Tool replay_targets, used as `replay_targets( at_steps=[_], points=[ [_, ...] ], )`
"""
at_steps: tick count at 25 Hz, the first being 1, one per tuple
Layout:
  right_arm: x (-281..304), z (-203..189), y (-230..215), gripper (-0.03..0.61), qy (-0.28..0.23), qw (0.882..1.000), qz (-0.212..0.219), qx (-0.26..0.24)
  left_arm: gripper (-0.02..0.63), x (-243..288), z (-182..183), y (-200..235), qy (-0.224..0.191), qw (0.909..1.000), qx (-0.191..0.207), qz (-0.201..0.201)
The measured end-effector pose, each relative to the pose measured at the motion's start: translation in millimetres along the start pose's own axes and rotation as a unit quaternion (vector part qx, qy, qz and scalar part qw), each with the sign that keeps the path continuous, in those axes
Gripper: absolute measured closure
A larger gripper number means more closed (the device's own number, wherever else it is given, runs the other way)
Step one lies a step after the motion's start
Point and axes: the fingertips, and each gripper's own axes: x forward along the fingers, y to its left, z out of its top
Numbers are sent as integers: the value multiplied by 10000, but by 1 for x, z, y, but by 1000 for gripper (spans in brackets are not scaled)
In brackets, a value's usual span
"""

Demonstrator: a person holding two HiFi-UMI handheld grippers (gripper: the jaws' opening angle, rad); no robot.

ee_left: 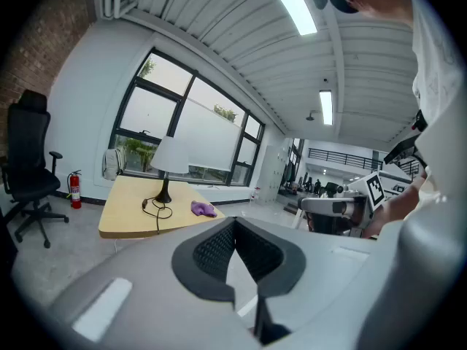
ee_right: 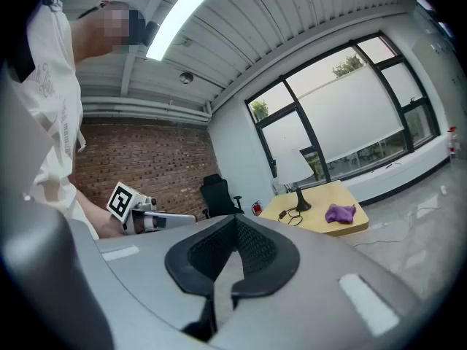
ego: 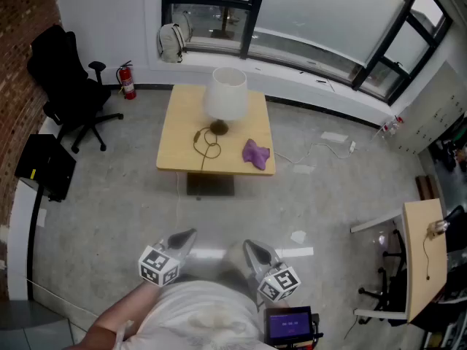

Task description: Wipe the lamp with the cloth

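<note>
jaws of left gripper (ego: 188, 235) and right gripper (ego: 250, 246) are closed, empty; the limp cloth (ego: 256, 154) is best pinched mid-fold.

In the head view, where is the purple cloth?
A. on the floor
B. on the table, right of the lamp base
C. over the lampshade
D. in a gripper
B: the purple cloth lies on the table, apart from the lamp, to the right of its base.
</note>
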Motion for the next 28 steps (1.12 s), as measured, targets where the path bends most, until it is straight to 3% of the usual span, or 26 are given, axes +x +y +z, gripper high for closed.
replay_targets(
  at_steps=[7, 21, 28],
  points=[
    [3, 4, -20, 568, -233, 9993, -230, 185, 612, 13, 4, -1, -64, 9999, 51, -117],
    [15, 16, -27, 567, -412, 9985, -363, 15, 612, 11, 21, 7, -193, 9993, 285, -141],
    [25, 4, -16, 567, -69, 9993, -345, -136, 612, 1, 11, 21, -89, 9998, 139, -72]
  ],
)
